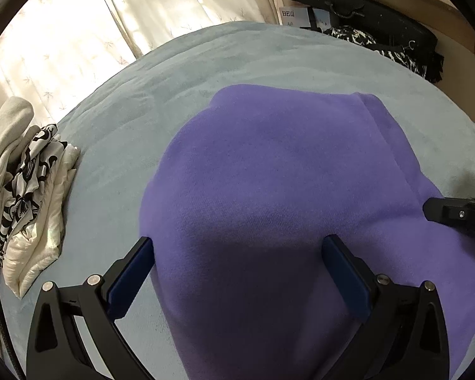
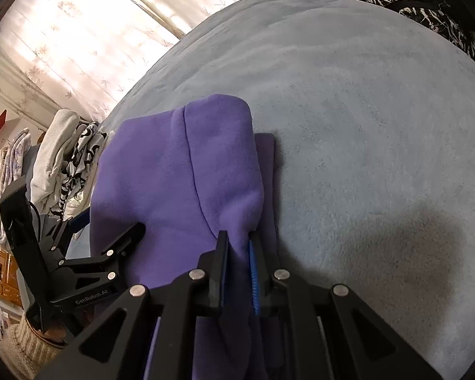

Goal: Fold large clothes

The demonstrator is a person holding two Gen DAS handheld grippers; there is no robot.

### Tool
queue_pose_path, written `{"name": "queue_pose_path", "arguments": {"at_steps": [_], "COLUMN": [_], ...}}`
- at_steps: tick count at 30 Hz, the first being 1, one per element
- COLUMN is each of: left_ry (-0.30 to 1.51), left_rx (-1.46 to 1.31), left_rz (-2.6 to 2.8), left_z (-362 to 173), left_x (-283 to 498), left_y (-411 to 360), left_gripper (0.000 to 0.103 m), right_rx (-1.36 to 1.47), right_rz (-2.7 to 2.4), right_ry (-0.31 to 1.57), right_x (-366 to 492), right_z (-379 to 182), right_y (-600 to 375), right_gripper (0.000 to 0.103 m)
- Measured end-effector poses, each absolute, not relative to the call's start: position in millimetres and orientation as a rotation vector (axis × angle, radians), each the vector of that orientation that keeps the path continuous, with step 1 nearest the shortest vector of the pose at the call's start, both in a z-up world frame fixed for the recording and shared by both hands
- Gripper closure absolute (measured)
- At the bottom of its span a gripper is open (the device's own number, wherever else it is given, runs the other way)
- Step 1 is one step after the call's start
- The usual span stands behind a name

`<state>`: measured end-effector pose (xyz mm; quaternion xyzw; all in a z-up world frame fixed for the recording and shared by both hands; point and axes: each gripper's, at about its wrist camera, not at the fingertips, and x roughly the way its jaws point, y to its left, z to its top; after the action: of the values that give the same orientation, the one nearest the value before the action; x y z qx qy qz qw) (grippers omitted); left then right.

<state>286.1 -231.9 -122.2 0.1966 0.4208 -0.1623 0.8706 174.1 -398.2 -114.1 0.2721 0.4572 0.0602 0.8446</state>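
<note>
while the right gripper pinches the purple garment at its five o'clock edge, the left gripper hangs spread wide, gripping nothing. lifting one-sided could drag the fold crooked across the blue blanket.

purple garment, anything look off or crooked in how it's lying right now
Slightly. On the purple garment, the top layer's right edge sits inside a strip of fabric underneath, so the layers do not line up. The right gripper is shut on that edge; the left gripper is open over the cloth. No damage shows.
</note>
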Motion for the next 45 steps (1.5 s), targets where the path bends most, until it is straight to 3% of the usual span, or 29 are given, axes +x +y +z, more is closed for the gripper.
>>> {"name": "queue_pose_path", "arguments": {"at_steps": [7,16,23,28,36,42,45], "left_ry": [0.857,0.867,0.892,0.984,1.024,1.065,1.086], "left_rx": [0.342,0.255,0.210,0.075,-0.014,-0.045,-0.081], "left_rz": [-0.354,-0.302,-0.302,-0.343,-0.363,-0.409,-0.423], "left_z": [-102.2,-66.8,-83.4,-104.9,-113.6,-110.3,-104.2], "left_x": [279.6,230.2,177.3,177.5,181.5,192.3,200.9], "left_y": [-213.7,-174.2,-149.5,-133.8,-124.5,-114.9,-109.8], "left_gripper": [0.000,0.001,0.001,0.000,0.000,0.000,0.001], "right_rx": [0.510,0.355,0.230,0.274,0.330,0.281,0.258], "right_rz": [0.131,0.196,0.176,0.135,0.133,0.144,0.158], "right_ry": [0.977,0.881,0.969,0.998,1.000,1.013,0.993], "right_x": [171.7,134.5,117.9,102.1,93.4,97.7,100.1], "right_z": [-87.8,-33.0,-61.4,-86.6,-91.7,-79.2,-64.8], "right_y": [-388.0,-344.5,-319.4,-338.4,-345.7,-338.6,-336.4], "right_gripper": [0.084,0.084,0.085,0.096,0.096,0.093,0.078]}}
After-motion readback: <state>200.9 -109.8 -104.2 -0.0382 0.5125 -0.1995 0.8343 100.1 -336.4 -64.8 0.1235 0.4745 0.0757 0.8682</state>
